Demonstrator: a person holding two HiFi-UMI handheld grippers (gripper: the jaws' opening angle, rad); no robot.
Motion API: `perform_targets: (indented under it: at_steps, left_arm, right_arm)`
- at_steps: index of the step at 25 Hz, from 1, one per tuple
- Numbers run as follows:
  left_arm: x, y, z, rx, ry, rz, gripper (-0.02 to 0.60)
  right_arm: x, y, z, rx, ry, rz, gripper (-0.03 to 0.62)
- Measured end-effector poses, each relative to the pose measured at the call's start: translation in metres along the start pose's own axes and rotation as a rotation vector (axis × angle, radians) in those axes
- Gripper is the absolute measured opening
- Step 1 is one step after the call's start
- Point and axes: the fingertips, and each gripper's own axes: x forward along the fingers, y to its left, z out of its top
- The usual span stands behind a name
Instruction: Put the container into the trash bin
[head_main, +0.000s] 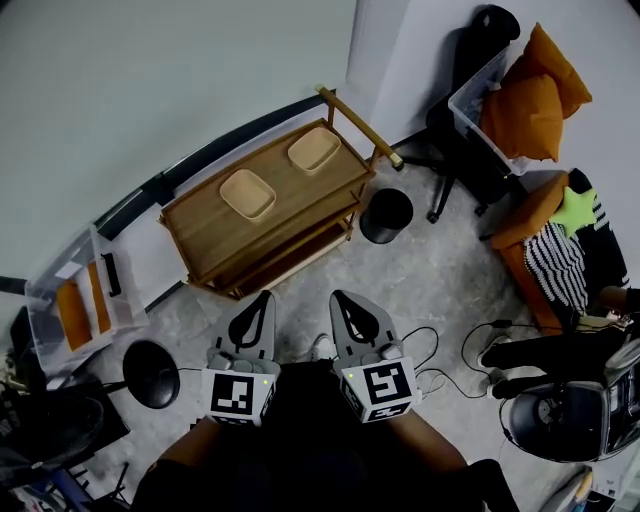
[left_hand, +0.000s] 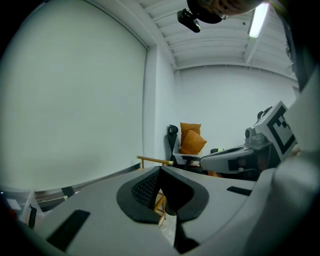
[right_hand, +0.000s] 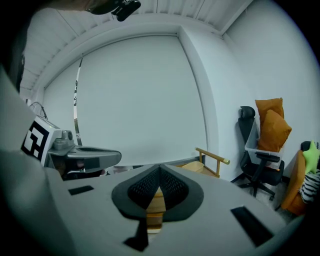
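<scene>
Two shallow beige containers, one to the left (head_main: 247, 193) and one to the right (head_main: 314, 150), sit on top of a wooden cart (head_main: 215, 235). A round black trash bin (head_main: 386, 215) stands on the floor by the cart's right end. My left gripper (head_main: 265, 296) and right gripper (head_main: 339, 296) are side by side, short of the cart and pointing at it. Both are shut with nothing in them. In the left gripper view the jaws (left_hand: 160, 170) meet and the right gripper (left_hand: 235, 159) shows beside them. The right gripper view shows closed jaws (right_hand: 159, 168), the cart's handle (right_hand: 212, 156) and one container (right_hand: 193, 166).
An office chair carrying a clear tub (head_main: 478, 105) with orange cushions (head_main: 535, 95) stands at the back right. A seat with a striped cushion (head_main: 560, 262) is at the right. A clear crate (head_main: 85, 300) and a black round base (head_main: 150, 373) are at the left. Cables (head_main: 440, 352) lie on the floor.
</scene>
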Motion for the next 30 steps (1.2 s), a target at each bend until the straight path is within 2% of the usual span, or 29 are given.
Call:
perform_targets:
  at_steps: [6,10,14,21,25,30]
  left_arm:
    - [0.009,-0.021,-0.001,0.004,0.022,0.015,0.008]
    - [0.016,-0.015,-0.002,-0.001,0.037,0.030,0.008]
    - [0.036,0.000,-0.009,-0.020,0.043,0.024,0.008]
    - [0.105,0.030,0.005,-0.031,0.034,-0.060,0.008]
    - [0.142,0.056,0.017,-0.028,0.031,-0.082,0.008]
    - [0.175,0.104,0.021,-0.070,0.028,-0.070,0.008]
  right_arm:
    - [-0.005,-0.021,-0.005,0.014,0.009,0.018,0.015]
    - [0.006,-0.025,-0.005,0.034,0.023,0.029,0.015]
    - [0.029,-0.030,-0.010,0.024,0.048,0.018,0.015]
    - [0.088,-0.060,0.003,0.030,0.094,-0.058,0.015]
    - [0.127,-0.080,0.017,0.077,0.111,-0.089,0.015]
    - [0.181,-0.089,0.025,0.141,0.155,-0.112,0.017]
